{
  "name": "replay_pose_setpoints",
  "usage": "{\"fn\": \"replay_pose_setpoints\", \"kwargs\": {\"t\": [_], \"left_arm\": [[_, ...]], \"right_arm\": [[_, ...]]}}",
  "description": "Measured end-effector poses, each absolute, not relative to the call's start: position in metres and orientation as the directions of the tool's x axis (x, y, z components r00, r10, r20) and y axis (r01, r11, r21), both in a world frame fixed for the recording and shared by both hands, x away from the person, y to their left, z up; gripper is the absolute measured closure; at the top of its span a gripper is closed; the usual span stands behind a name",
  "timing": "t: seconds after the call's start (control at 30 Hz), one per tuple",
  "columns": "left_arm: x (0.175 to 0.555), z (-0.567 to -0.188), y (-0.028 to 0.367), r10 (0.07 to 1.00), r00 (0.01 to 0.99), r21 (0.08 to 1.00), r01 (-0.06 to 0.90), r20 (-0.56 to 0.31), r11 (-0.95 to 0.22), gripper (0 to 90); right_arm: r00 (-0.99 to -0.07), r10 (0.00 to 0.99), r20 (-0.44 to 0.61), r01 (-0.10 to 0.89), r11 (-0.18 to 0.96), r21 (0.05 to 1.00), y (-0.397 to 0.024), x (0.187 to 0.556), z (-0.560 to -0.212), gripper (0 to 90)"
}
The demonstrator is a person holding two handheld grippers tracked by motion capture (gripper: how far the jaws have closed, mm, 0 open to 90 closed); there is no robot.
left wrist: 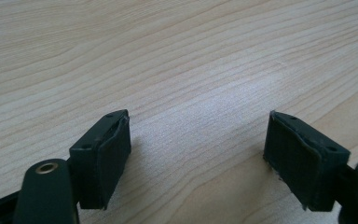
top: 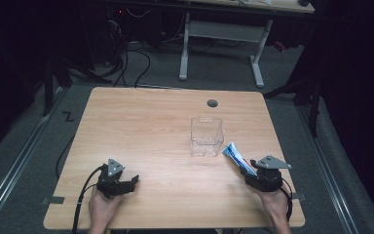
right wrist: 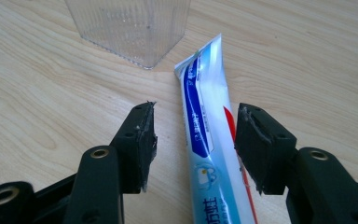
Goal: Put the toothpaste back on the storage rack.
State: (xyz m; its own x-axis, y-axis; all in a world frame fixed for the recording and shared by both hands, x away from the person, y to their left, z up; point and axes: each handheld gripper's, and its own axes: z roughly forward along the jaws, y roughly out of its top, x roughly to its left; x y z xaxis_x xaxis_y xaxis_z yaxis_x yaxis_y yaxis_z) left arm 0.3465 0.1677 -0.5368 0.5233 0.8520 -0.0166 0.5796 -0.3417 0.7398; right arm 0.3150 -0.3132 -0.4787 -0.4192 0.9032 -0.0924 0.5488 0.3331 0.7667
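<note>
One toothpaste tube [right wrist: 205, 140] lies lengthwise between the released right hand-held gripper [right wrist: 193, 144], crimped end toward the clear box [right wrist: 130, 28].

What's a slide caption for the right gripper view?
Right gripper open astride a white-and-blue toothpaste tube lying on the wooden table, clear ribbed plastic box just beyond.

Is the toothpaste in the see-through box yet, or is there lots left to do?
Not yet. The clear plastic box stands empty on the wooden table. The blue-and-white toothpaste tube lies between the right gripper's open jaws, one pad beside its edge, not squeezed. The left gripper rests open with nothing in it. Gripping, lifting and dropping the tube in the box all seem left.
</note>
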Motion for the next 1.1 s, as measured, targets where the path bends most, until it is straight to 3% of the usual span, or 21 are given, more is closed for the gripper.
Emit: {"fn": "replay_pose_setpoints", "kwargs": {"t": [1.1], "left_arm": [[0.347, -0.537, 0.168, 0.852, 0.523, 0.74, 0.581, -0.02, -0.339, 23.1]], "right_arm": [[-0.435, 0.884, -0.173, 0.619, 0.433, 0.656, -0.304, 0.346, -0.47, 45.7]]}}
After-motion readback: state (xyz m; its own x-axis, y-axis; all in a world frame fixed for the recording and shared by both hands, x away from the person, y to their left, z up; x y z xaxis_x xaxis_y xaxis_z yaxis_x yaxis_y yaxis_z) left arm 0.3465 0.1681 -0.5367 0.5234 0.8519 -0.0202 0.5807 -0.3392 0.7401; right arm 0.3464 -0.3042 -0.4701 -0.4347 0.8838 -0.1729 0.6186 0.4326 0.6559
